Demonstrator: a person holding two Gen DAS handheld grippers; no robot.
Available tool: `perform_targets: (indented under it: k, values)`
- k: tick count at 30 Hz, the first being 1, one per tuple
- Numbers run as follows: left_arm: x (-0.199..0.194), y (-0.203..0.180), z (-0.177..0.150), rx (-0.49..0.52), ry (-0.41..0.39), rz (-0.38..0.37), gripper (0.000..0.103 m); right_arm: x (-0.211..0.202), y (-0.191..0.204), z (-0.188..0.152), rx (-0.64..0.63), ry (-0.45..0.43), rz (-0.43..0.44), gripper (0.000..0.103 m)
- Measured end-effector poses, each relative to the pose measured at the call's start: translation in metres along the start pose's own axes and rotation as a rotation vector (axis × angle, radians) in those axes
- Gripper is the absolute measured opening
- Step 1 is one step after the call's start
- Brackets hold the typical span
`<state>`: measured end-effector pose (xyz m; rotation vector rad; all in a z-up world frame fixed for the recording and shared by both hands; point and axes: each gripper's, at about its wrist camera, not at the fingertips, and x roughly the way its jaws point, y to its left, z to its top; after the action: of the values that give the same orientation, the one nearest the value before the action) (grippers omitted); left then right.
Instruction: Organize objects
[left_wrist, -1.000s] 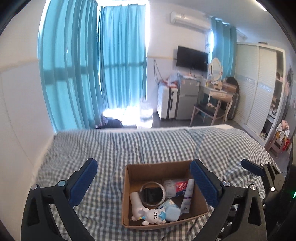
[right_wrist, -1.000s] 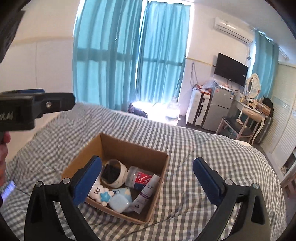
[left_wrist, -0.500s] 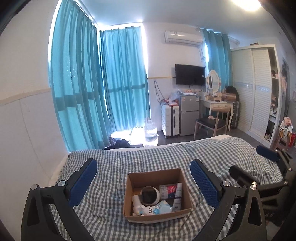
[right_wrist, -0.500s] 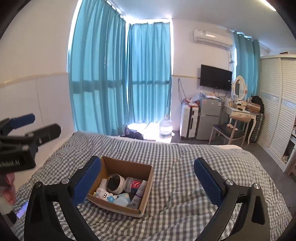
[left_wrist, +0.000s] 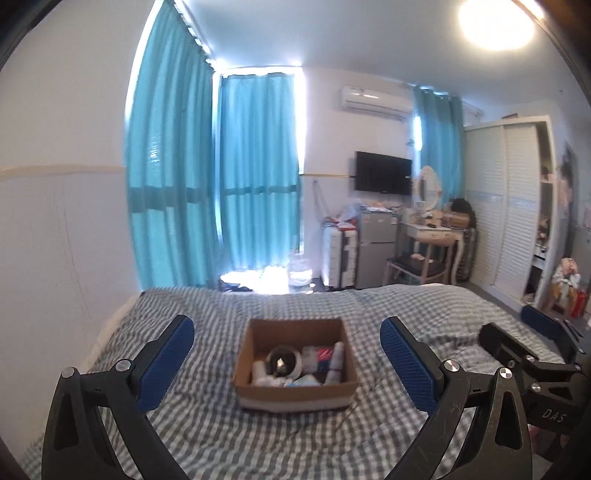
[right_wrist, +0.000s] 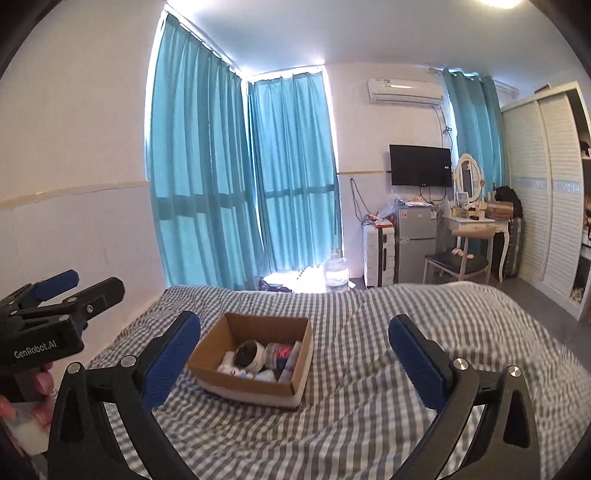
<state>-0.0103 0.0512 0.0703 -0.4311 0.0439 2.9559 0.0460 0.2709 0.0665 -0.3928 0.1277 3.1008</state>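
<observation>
Cardboard box (left_wrist: 295, 397) sits alone on the checked bedspread (left_wrist: 207, 435); bare cloth lies on all four sides. Box top open, reachable from above, but its floor is crowded with small items. Left gripper (left_wrist: 286, 363) and right gripper (right_wrist: 293, 362) hang short of the box, well apart, fingers wide. Wall (right_wrist: 74, 240) flanks the bed's left edge

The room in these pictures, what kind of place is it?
Most likely a home bedroom: a bed with a checked sheet, a wardrobe with sliding doors, and a dressing table with an oval mirror.
</observation>
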Motion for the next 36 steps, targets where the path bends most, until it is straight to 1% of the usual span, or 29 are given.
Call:
perform_targets:
  k: [2, 6, 9, 12, 19, 36]
  values:
    - [0.003, 0.002, -0.015, -0.011, 0.023, 0.027, 0.103, 0.002, 0.001, -0.014, -0.017, 0.009, -0.007, 0.102]
    - [0.01, 0.007, -0.035, -0.039, 0.056, 0.054, 0.103, 0.01, -0.001, -0.033, -0.022, -0.003, -0.014, 0.102]
    - [0.015, 0.004, -0.045, -0.023, 0.084, 0.029, 0.103, 0.015, -0.003, -0.043, -0.018, 0.006, -0.013, 0.102]
    - [0.012, 0.001, -0.051, -0.003, 0.067, 0.042, 0.103, 0.023, -0.006, -0.051, -0.017, 0.055, -0.025, 0.102]
    - [0.01, -0.001, -0.054, -0.001, 0.082, 0.019, 0.103, 0.025, -0.007, -0.055, -0.012, 0.061, -0.04, 0.102]
    - [0.012, 0.009, -0.059, -0.033, 0.107, 0.023, 0.103, 0.029, -0.002, -0.059, -0.02, 0.081, -0.044, 0.102]
